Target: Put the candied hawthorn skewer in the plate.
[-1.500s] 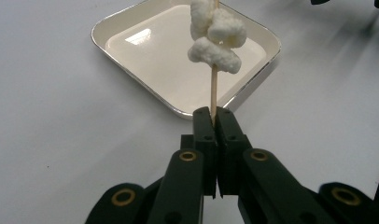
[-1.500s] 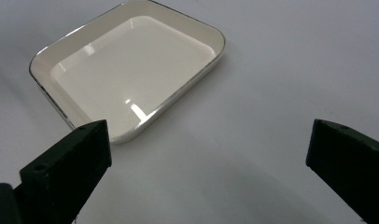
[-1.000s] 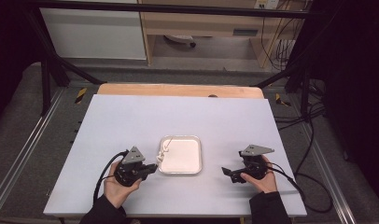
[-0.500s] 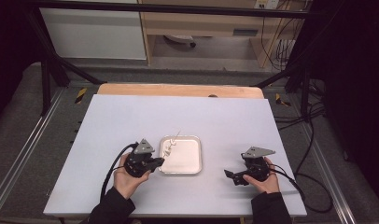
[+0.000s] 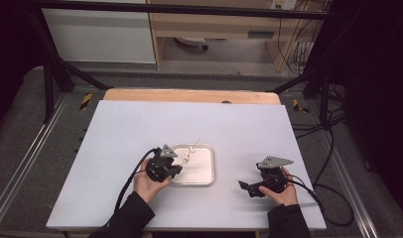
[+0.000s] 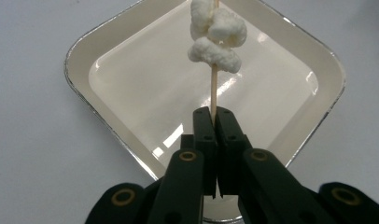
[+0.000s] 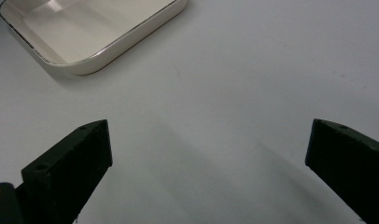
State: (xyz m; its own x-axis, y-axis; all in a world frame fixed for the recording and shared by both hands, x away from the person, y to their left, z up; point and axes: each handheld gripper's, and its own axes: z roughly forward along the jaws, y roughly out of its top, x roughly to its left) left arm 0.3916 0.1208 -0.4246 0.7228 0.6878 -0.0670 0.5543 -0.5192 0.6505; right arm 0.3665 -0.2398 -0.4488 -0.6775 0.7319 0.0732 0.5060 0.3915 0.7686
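Over the near-left part of the tray [image 5: 203, 174], the left gripper [image 6: 214, 119] is gripping the skewer [image 6: 214, 88], its long axis pointing far-right; the right gripper [image 7: 208, 149] is waiting open, well apart on the bench [image 5: 140, 124].

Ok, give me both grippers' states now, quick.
Left gripper: closed on the wooden skewer carrying white puffed pieces, over the tray.
Right gripper: open, holding nothing, above the table.

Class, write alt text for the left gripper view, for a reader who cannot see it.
The left claw, shut on a thin wooden skewer, holds it over a shallow cream tray on a white table. White puffy pieces are threaded on the skewer near the top of the picture.
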